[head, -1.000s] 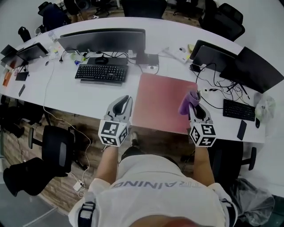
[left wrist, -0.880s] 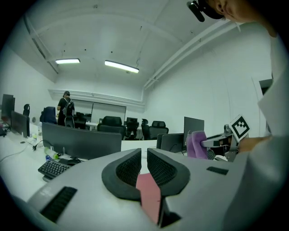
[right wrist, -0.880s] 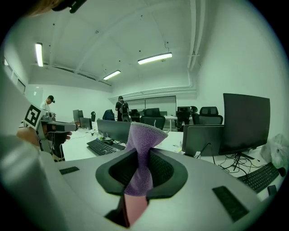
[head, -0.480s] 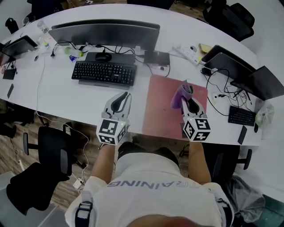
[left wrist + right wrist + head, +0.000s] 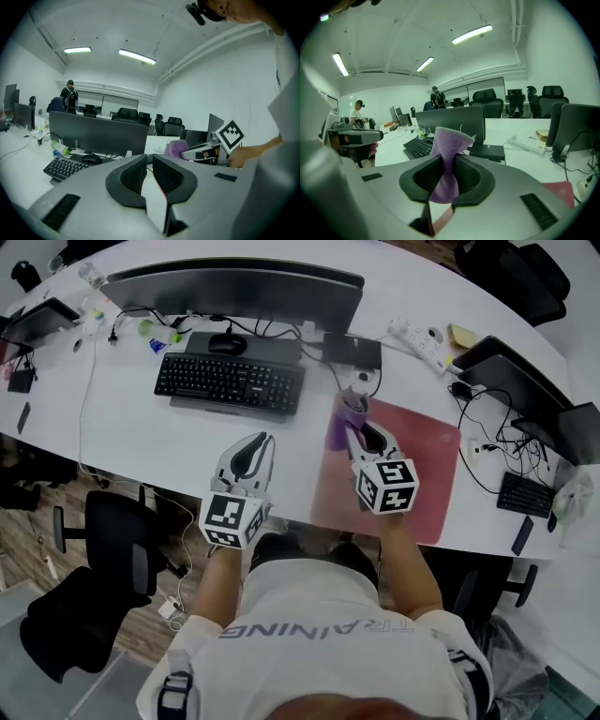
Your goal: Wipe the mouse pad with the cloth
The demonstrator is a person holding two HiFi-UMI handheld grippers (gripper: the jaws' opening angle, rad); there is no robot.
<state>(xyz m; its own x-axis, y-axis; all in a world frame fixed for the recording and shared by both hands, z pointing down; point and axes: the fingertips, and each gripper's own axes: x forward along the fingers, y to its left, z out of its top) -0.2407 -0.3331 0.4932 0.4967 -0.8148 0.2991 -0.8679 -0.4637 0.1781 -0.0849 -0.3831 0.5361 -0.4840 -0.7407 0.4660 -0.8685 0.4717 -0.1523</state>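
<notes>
Mouse pad, reddish, lies on the white desk. The left gripper view shows its jaws nearly together, empty. The right gripper view shows jaws clamped on the purple cloth, which has swept from the pad's right side to its far left corner.
</notes>
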